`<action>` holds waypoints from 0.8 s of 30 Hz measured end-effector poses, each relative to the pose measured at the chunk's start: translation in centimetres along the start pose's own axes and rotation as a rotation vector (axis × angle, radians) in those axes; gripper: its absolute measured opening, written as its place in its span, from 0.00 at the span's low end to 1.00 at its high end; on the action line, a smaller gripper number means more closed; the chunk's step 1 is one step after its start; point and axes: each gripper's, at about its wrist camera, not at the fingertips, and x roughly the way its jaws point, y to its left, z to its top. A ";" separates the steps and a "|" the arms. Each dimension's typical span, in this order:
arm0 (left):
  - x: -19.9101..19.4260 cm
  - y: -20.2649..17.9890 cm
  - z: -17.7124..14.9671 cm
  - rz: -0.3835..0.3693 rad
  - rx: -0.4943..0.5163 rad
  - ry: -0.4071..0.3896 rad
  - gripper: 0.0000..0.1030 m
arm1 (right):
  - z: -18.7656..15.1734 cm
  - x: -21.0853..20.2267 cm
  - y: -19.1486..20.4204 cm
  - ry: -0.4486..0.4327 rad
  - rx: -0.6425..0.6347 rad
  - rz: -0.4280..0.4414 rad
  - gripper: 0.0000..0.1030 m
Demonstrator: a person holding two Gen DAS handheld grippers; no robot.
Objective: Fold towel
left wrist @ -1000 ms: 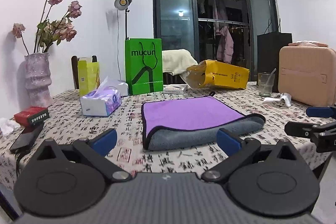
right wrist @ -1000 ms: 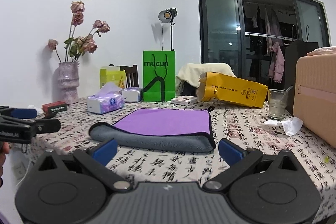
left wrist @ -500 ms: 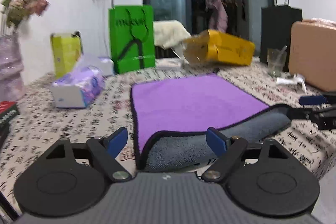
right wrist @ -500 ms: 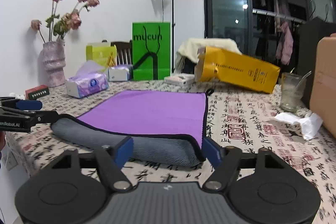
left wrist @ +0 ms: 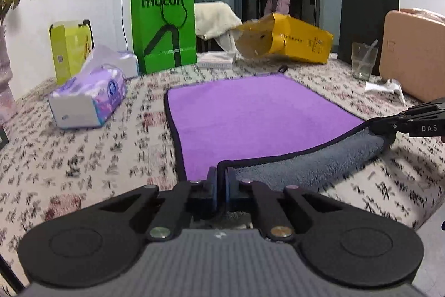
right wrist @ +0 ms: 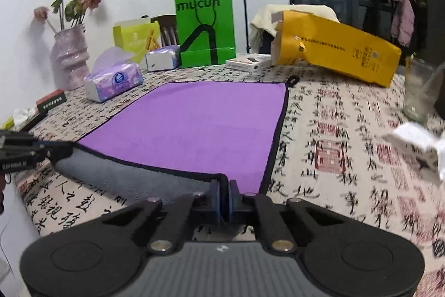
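Note:
A purple towel (left wrist: 250,113) with a grey underside and black edging lies on the patterned tablecloth, its near edge folded over and showing grey. My left gripper (left wrist: 221,180) is shut on the towel's near left corner. My right gripper (right wrist: 224,191) is shut on the near right corner of the towel (right wrist: 200,121). Each gripper also shows in the other's view: the right gripper (left wrist: 389,127) at the right, the left gripper (right wrist: 59,151) at the left.
A tissue pack (left wrist: 89,96), green bag (left wrist: 164,24), yellow bag (left wrist: 289,39), glass (left wrist: 363,61), tan case (left wrist: 414,54) and crumpled paper (left wrist: 386,86) ring the towel. A vase (right wrist: 69,54) and red box (right wrist: 51,100) stand left. The table edge is near.
Both grippers have moved forward and down to the towel's near corners and closed on them; they were open a second ago.

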 end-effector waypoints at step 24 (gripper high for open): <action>13.6 6.0 13.5 -0.004 -0.043 0.003 0.05 | 12.5 10.9 -6.8 -0.023 -0.007 0.018 0.05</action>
